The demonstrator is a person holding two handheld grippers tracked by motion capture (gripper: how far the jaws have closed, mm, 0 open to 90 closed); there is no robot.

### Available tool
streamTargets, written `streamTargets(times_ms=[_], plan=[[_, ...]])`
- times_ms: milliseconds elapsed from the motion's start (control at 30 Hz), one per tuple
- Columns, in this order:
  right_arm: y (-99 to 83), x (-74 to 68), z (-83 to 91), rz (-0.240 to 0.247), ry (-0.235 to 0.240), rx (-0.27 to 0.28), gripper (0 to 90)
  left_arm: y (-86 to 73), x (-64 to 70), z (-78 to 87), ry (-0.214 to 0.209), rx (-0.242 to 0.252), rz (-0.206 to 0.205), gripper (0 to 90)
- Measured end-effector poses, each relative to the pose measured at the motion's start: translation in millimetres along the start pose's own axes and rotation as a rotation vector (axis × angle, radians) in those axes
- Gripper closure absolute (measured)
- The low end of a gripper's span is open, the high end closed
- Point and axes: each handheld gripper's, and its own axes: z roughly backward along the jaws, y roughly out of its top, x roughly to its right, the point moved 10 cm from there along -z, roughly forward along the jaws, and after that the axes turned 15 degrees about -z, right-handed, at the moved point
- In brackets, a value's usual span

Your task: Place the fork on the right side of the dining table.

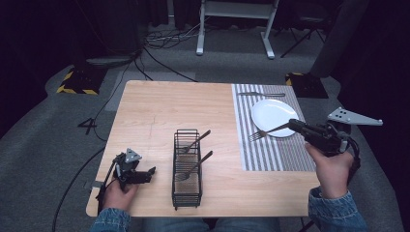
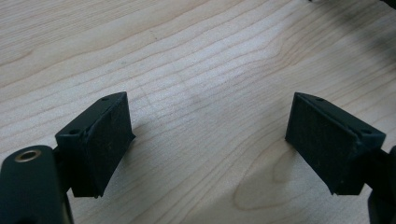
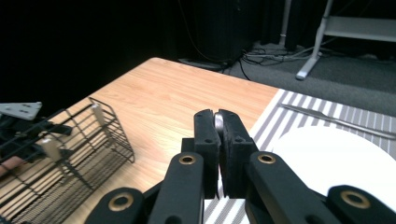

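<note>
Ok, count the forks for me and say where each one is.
3. Two forks stand in the black wire basket, one farther, one nearer; the third fork is held by the right gripper beside the plate.

— Where is the left hand [image 1: 117, 192]?
— Low at the near left, in a denim sleeve [image 1: 109, 220], wrapped round the left gripper [image 1: 146, 174], which points right. In the left gripper view its two black pads [image 2: 110, 140] stand wide apart with nothing between them.
— And the right hand [image 1: 332, 172]?
— At the near right, also denim-cuffed, gripping the right gripper [image 1: 293, 123] from below and aiming it up and to the left. A grey three-cornered plate [image 1: 354, 117] sticks out from its top.
— How do its jaws stand?
— In the right gripper view they are pressed nearly together, a thin sliver of metal pinched at their tips.
</note>
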Motion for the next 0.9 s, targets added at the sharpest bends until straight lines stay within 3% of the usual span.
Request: streamTargets(times_ms=[100, 400, 900], plan=[[-3.4, 14.1, -9.6, -0.020, -0.025, -0.008, 86.6, -0.1, 0.1, 0.1, 0.000, -0.001, 0.001, 14.6], [-17.7, 38.7, -30.4, -0.066, -0.065, -0.036, 86.6, 0.0, 0.0, 0.0, 0.000, 0.000, 0.000, 14.6], [-41.1, 65.5, -51.2, -0.105, -0.127, -0.079, 86.6, 0.0, 0.1, 0.0, 0.000, 0.000, 0.001, 14.6]])
